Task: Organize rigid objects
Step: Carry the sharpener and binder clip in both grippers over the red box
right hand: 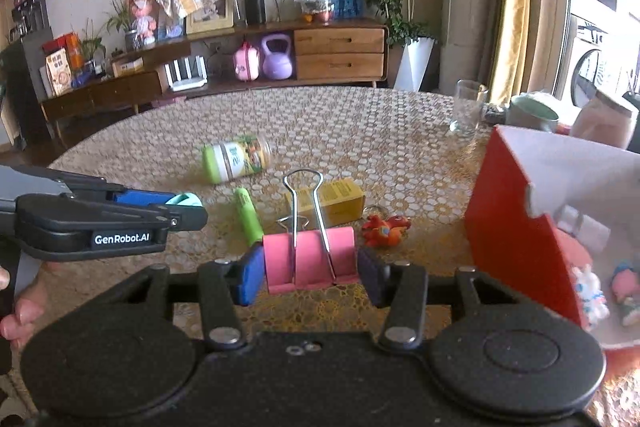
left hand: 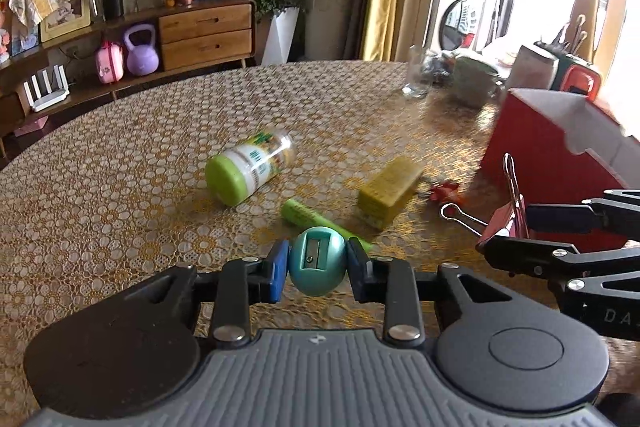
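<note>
My left gripper (left hand: pixel 318 267) is shut on a teal egg-shaped pencil sharpener (left hand: pixel 317 261), held above the table; it also shows in the right wrist view (right hand: pixel 185 201). My right gripper (right hand: pixel 310 267) is shut on a pink binder clip (right hand: pixel 310 259), its wire handles up; it shows in the left wrist view (left hand: pixel 502 221) too. On the table lie a green-capped jar (left hand: pixel 250 167) on its side, a green highlighter (left hand: pixel 308 217), a yellow box (left hand: pixel 390 191) and a red toy keychain (right hand: pixel 384 229). A red open box (right hand: pixel 516 227) at the right holds small toys.
A round table with a lace cloth (left hand: pixel 120 187) bears everything. At its far right stand a glass (right hand: pixel 466 107), a green cup (right hand: pixel 532 113) and a jar (right hand: pixel 604 123). A wooden sideboard (right hand: pixel 340 53) runs behind the table.
</note>
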Available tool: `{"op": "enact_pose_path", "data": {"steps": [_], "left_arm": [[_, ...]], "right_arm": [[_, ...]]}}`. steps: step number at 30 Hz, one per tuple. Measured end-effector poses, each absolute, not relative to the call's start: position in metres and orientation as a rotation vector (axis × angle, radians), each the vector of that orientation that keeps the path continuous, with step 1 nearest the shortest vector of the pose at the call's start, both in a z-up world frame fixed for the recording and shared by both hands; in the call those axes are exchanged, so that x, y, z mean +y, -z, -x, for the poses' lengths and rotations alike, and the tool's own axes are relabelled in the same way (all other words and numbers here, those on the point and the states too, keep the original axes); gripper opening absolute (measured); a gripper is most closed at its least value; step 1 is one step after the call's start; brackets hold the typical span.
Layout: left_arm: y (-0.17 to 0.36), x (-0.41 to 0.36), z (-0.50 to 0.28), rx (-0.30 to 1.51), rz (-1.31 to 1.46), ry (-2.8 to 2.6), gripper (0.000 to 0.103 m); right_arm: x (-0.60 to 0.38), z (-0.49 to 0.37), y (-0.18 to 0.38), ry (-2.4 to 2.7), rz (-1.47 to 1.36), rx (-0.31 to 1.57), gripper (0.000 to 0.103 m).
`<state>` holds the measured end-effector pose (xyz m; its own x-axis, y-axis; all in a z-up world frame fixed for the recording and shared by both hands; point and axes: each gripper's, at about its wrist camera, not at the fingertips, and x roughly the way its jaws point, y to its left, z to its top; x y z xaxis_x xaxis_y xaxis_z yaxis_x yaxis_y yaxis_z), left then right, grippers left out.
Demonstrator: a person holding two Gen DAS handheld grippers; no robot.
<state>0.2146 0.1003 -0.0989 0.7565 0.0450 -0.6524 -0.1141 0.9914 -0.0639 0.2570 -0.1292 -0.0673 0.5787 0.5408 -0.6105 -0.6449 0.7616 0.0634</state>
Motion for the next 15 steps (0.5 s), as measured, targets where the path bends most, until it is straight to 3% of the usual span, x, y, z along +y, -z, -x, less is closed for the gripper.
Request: {"op": "enact_pose_path", "data": {"steps": [15], "left_arm": [[0.023, 0.043, -0.182, 0.656, 0.060, -0.010, 0.030]], "right_arm": [[-0.187, -0.223, 0.003, -0.650, 0.134, 0.597, 0.049]]}}
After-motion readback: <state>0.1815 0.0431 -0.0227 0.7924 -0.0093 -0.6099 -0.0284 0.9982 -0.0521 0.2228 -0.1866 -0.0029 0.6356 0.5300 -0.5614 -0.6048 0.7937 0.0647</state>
